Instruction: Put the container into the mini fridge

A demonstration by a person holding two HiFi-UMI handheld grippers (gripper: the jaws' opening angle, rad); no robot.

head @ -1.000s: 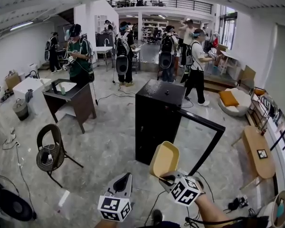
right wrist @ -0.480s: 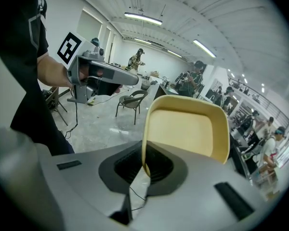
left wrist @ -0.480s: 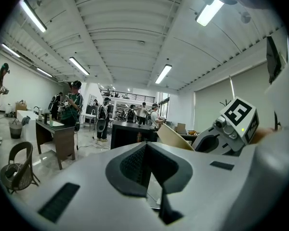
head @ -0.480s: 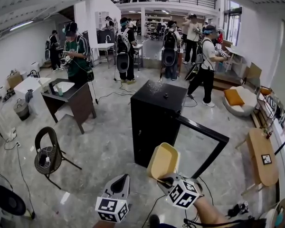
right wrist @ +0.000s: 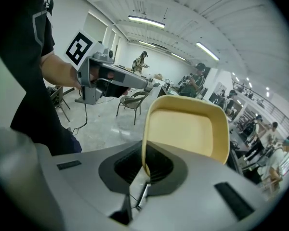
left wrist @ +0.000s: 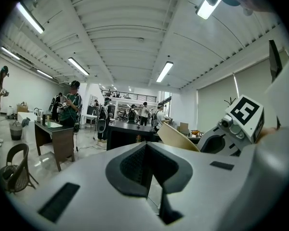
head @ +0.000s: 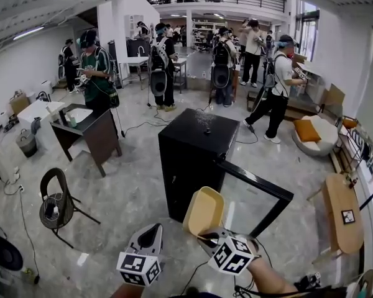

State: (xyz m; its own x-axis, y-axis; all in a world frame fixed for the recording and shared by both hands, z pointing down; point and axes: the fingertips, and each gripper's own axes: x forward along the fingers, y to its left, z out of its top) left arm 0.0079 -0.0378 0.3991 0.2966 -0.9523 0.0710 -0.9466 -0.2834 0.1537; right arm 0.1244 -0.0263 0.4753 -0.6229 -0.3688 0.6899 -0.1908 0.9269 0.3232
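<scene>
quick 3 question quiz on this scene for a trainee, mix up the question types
1. True or false: the right gripper is shut on the yellow container.
2. The mini fridge has its door: A open, B closed.
3. Fill in: the left gripper, jaws together, holds ____.
Key: 1 true; 2 A; 3 nothing.

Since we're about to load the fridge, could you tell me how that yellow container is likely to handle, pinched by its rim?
The container is probably light and fairly stiff: it stands up from a one-edge pinch in the right gripper without sagging. It looks empty, so nothing should spill. Bumped, it might swivel.
</scene>
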